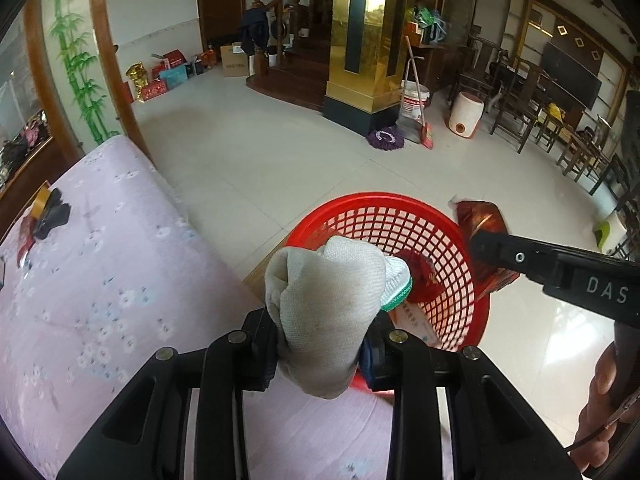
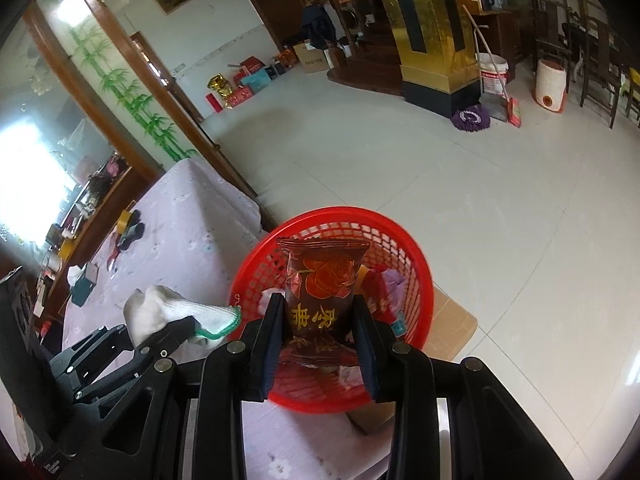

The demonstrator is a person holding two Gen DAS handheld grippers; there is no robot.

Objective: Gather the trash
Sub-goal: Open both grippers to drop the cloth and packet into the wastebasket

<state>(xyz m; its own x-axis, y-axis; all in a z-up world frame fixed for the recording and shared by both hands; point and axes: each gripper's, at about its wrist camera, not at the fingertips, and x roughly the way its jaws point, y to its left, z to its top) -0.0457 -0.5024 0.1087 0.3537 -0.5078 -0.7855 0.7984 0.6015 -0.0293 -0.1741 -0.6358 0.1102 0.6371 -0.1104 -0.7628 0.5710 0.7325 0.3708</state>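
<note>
Gripping a balled-up white cloth glove (image 1: 324,300) with a green cuff, the left gripper (image 1: 320,344) has its two black fingers clamped on the lower part of the bundle, which bulges up and out above the pads. The glove hangs over the near edge of a red plastic mesh basket (image 1: 400,208) that sits just beside a bed covered in a pink flowered sheet (image 1: 104,264).

The right gripper (image 2: 318,344) is closed on a dark brown snack wrapper (image 2: 322,280) printed with a red rose and gold characters; the pads press on both side edges of its lower half, and the packet stands roughly upright over the basket's opening. In the left wrist view the same wrapper shows at the basket's far right rim, pinched by the other tool, with part of a hand (image 1: 604,400) at the picture's edge.

Inside the basket lie more scraps: red wrappers, something pale purple, and a white packet with print, though the mesh and the held things hide much of them. The basket appears to rest on a flattened cardboard box (image 2: 452,328) on the pale tiled floor (image 2: 440,184). Farther up the sheet lie a roll of yellow tape (image 1: 42,200) and a dark item beside it
</note>
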